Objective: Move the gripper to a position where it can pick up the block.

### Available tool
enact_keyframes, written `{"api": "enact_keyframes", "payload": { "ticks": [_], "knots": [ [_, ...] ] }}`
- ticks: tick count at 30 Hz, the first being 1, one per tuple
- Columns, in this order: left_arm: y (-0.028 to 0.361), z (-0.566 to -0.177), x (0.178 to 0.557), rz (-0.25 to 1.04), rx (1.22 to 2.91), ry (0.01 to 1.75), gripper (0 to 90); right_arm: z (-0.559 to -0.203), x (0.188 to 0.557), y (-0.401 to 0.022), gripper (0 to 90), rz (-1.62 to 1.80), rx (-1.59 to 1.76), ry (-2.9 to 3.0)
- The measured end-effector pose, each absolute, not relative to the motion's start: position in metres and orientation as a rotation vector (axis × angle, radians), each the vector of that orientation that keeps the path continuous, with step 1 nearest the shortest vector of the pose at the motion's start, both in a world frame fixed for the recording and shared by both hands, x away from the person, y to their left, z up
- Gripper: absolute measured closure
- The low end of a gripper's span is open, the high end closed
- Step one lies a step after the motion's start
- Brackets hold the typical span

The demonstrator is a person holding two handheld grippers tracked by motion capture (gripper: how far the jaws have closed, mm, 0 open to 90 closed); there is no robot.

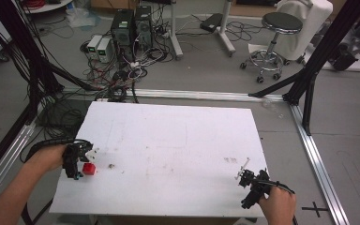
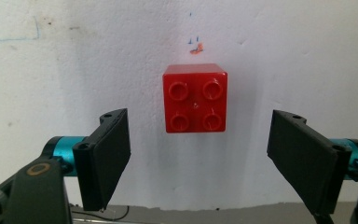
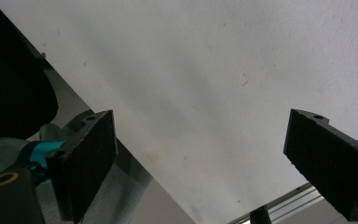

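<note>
A red four-stud brick (image 2: 195, 98) lies on the white table (image 1: 168, 140), seen from above in the left gripper view. In the high view the same brick (image 1: 89, 168) sits near the table's left front edge. My left gripper (image 2: 198, 154) hovers over it, open wide, the brick between and slightly beyond the two black pads without touching either. The left gripper (image 1: 77, 161) is held by a hand at the left. My right gripper (image 3: 205, 163) is open over bare table, with nothing between its pads. It sits at the front right corner (image 1: 253, 185).
Small orange and blue marks (image 2: 196, 46) lie on the table just past the brick. A dark speck (image 1: 111, 166) sits right of the brick. The table's front edge (image 3: 168, 186) runs under the right gripper. Cables, computers (image 1: 131, 28) and a stool (image 1: 274, 42) stand beyond the table.
</note>
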State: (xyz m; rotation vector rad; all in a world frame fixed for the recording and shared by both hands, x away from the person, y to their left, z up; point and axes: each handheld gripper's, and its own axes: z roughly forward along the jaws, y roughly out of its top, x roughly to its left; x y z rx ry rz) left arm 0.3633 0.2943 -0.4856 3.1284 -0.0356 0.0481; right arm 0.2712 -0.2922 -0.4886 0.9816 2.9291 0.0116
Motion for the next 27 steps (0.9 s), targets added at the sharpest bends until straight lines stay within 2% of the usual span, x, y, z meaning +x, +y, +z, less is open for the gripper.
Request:
{"api": "enact_keyframes", "payload": {
  "ticks": [14, 27],
  "knots": [
    [0.286, -0.505, 0.365, 0.054, 3.141, -0.114, 21.6, -0.491, 0.272, -0.292, 8.9, 0.016, 0.976, 2.93],
    [0.288, -0.506, 0.364, 0.038, 3.146, -0.094, 21.6, -0.491, 0.272, -0.29, 8.9, 0.008, 0.967, 2.936]
  ]
}}
